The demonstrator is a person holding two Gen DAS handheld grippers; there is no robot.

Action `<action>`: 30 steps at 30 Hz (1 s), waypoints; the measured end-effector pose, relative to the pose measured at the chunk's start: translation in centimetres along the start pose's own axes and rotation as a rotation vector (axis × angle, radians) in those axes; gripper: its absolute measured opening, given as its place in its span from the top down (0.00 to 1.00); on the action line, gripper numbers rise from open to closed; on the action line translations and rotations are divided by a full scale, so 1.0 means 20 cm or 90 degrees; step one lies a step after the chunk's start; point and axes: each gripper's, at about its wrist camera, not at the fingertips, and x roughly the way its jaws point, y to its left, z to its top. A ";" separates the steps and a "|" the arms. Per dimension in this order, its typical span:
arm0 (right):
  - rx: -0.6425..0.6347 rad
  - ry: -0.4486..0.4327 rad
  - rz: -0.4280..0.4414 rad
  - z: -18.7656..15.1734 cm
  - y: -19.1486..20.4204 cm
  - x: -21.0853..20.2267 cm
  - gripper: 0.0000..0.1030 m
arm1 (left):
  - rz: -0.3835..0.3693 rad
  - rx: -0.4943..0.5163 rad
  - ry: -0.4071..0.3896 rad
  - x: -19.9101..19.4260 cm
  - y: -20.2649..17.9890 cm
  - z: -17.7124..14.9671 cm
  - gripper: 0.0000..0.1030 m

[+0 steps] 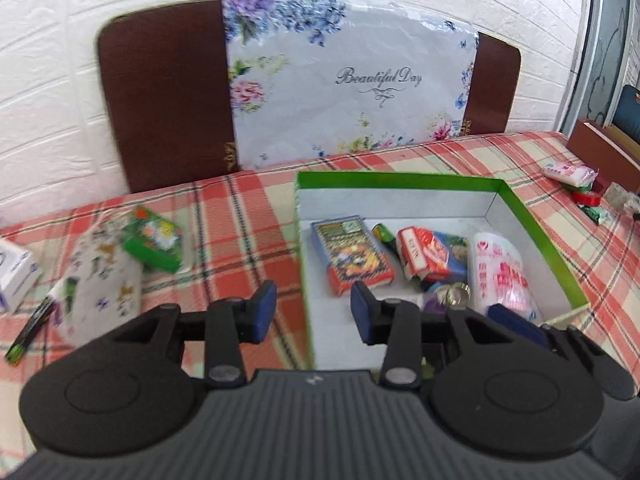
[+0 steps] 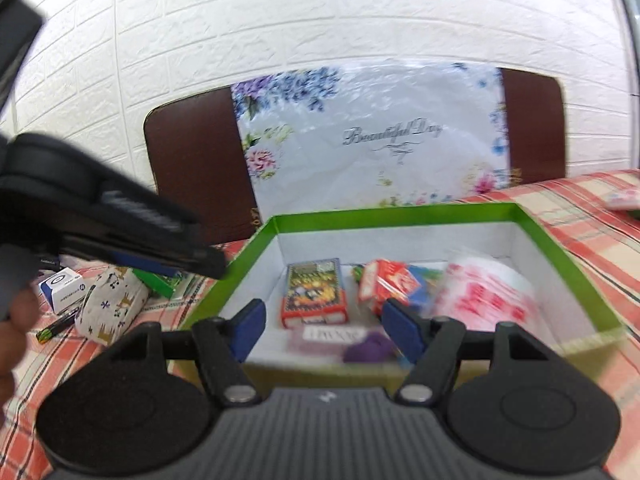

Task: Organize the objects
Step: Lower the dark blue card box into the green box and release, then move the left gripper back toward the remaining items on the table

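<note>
A green-rimmed white box [image 1: 536, 236] sits on the checked cloth and also shows in the right wrist view [image 2: 400, 214]. In it lie a card pack [image 1: 354, 258], a red and blue packet [image 1: 434, 254], a pink-printed white bag [image 1: 502, 272] and a purple item [image 2: 366, 350]. My left gripper [image 1: 314, 312] is open and empty over the box's left wall. My right gripper [image 2: 324, 330] is open and empty above the box's near side. The left gripper [image 2: 172, 256] shows at the left of the right wrist view.
Left of the box lie a white patterned pouch [image 1: 104, 276], a green packet [image 1: 154, 242], a white and blue carton [image 1: 14, 274] and a pen [image 1: 30, 332]. At the far right lie a pink-white pack [image 1: 570, 172] and red tape [image 1: 586, 198]. A floral headboard [image 1: 344, 80] stands behind.
</note>
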 end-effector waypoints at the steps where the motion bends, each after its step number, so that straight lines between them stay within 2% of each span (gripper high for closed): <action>1: -0.008 -0.013 -0.007 -0.01 0.00 -0.04 0.34 | 0.010 0.000 0.001 -0.03 0.01 -0.03 0.58; 2: -0.020 -0.014 -0.015 -0.02 0.02 -0.08 0.33 | 0.020 -0.003 0.005 -0.05 0.03 -0.06 0.58; 8: 0.005 0.046 0.015 -0.07 0.11 -0.18 0.34 | 0.045 -0.033 0.025 -0.18 0.15 -0.26 0.58; 15: 0.000 0.089 0.036 -0.17 0.27 -0.27 0.34 | 0.078 -0.047 0.033 -0.27 0.32 -0.44 0.58; 20: 0.000 0.140 0.051 -0.25 0.39 -0.24 0.34 | 0.103 -0.061 0.038 -0.29 0.48 -0.56 0.58; 25: -0.034 0.173 0.075 -0.30 0.56 -0.17 0.34 | 0.121 -0.111 0.051 -0.27 0.69 -0.62 0.57; 28: -0.056 0.204 0.102 -0.34 0.68 -0.10 0.34 | 0.143 -0.134 0.034 -0.28 0.86 -0.66 0.56; 30: -0.076 0.213 0.113 -0.36 0.77 -0.06 0.29 | 0.175 -0.163 0.024 -0.29 1.02 -0.69 0.54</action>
